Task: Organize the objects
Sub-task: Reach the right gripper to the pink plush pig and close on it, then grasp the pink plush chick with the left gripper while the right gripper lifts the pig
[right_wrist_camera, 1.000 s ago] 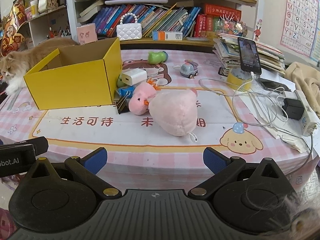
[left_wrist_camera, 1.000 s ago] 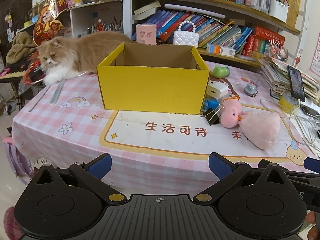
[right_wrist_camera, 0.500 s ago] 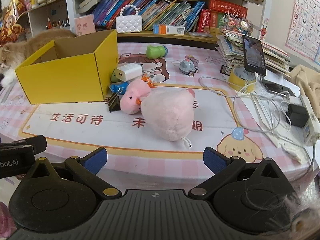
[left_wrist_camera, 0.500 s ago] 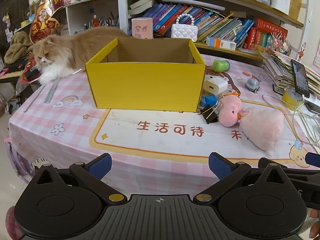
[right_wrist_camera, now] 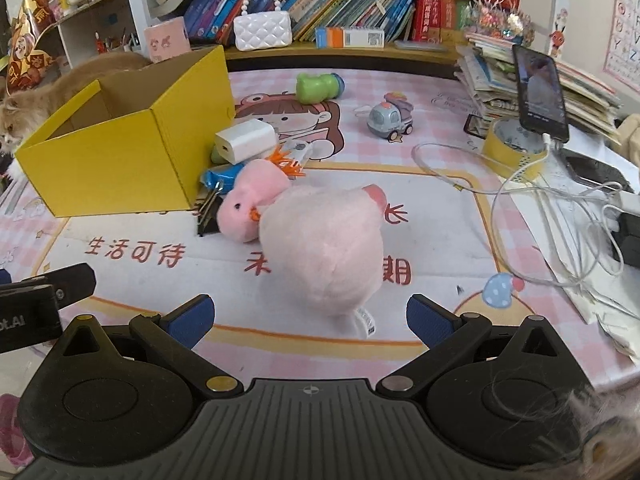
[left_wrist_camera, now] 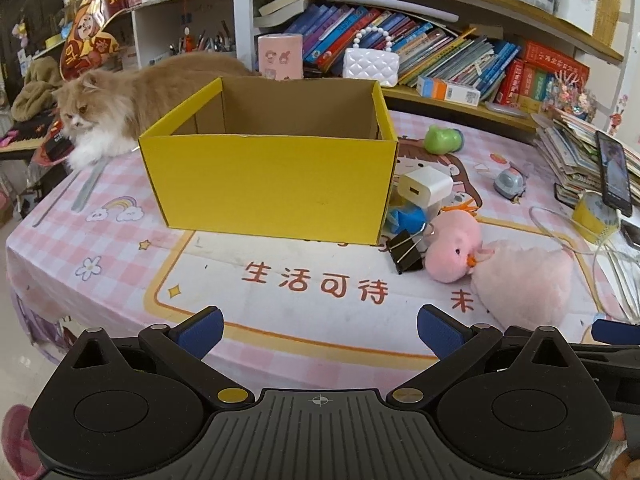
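An open yellow cardboard box [left_wrist_camera: 268, 184] [right_wrist_camera: 116, 172] stands on the pink tablecloth, its inside showing nothing. To its right lie a pink plush chick [left_wrist_camera: 516, 276] [right_wrist_camera: 316, 244], a black binder clip [left_wrist_camera: 404, 252] [right_wrist_camera: 208, 216], a white charger [left_wrist_camera: 426, 190] [right_wrist_camera: 246, 144], a blue packet [left_wrist_camera: 406, 218], a green toy [left_wrist_camera: 442, 140] [right_wrist_camera: 316, 86] and a small toy truck [left_wrist_camera: 510, 182] [right_wrist_camera: 390, 118]. My left gripper [left_wrist_camera: 318, 330] is open near the table's front edge, facing the box. My right gripper [right_wrist_camera: 308, 320] is open just before the plush, its fingers apart on either side of the plush's near end.
A fluffy orange cat [left_wrist_camera: 132, 108] lies at the table's back left, behind the box. A phone [right_wrist_camera: 540, 94] leans on yellow tape [right_wrist_camera: 512, 148], with white cables [right_wrist_camera: 552, 216] spread at the right. Bookshelves [left_wrist_camera: 440, 52] stand behind the table.
Both grippers have moved forward toward the table; the box and the plush look larger and nearer. Nothing on the table has shifted, and both jaws stay open.
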A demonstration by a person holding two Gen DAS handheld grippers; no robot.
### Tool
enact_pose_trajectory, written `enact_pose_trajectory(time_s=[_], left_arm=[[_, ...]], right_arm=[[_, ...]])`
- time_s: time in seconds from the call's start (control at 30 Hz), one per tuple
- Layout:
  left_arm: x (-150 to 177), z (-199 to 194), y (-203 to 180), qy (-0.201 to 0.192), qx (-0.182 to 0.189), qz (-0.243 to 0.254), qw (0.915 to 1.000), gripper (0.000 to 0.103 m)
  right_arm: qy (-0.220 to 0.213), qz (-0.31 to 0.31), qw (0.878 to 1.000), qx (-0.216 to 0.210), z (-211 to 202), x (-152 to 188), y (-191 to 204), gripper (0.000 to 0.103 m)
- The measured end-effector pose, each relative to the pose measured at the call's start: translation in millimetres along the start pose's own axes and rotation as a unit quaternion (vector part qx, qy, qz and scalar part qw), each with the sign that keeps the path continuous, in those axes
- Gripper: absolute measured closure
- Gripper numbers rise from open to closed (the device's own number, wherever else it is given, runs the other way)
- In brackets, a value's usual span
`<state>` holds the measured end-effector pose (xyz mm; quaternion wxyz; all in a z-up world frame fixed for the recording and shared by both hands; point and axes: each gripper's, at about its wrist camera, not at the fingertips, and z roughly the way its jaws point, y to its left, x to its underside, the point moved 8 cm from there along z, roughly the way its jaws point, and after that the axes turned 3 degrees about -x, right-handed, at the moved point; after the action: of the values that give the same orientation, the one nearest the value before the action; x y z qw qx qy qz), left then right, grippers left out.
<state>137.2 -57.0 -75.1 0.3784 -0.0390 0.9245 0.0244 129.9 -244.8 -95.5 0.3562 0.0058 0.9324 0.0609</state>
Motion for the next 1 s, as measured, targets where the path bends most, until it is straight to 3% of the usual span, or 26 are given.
enact_pose_trajectory(time_s=[0.23, 0.4, 0.5, 0.67, 0.8, 1.0], left_arm=[[-4, 9, 0, 0.013, -0.033, -0.028, 0.999, 0.0], [-5, 13, 1, 0.021, -0.05, -0.045, 0.9975, 0.0], [-7, 15, -3, 0.024, -0.052, -0.05, 0.9971, 0.001], [-14, 20, -17, 0.024, -0.048, -0.046, 0.9975, 0.003], [-20, 29, -34, 0.026, -0.041, -0.04, 0.998, 0.005], [-25, 46, -69, 0.032, -0.009, -0.013, 0.9993, 0.017]], right_arm=[[0.001, -0.036, 0.999, -0.018, 26, -19, -6, 0.01], [0.005, -0.065, 0.997, -0.03, 43, -26, -8, 0.011], [0.012, -0.071, 0.997, -0.037, 52, -28, -11, 0.019], [0.023, -0.071, 0.995, -0.067, 59, -32, -18, 0.037], [-0.007, -0.054, 0.996, -0.069, 46, -45, -32, 0.039], [-0.038, 0.004, 0.998, -0.052, 30, -68, -71, 0.039]])
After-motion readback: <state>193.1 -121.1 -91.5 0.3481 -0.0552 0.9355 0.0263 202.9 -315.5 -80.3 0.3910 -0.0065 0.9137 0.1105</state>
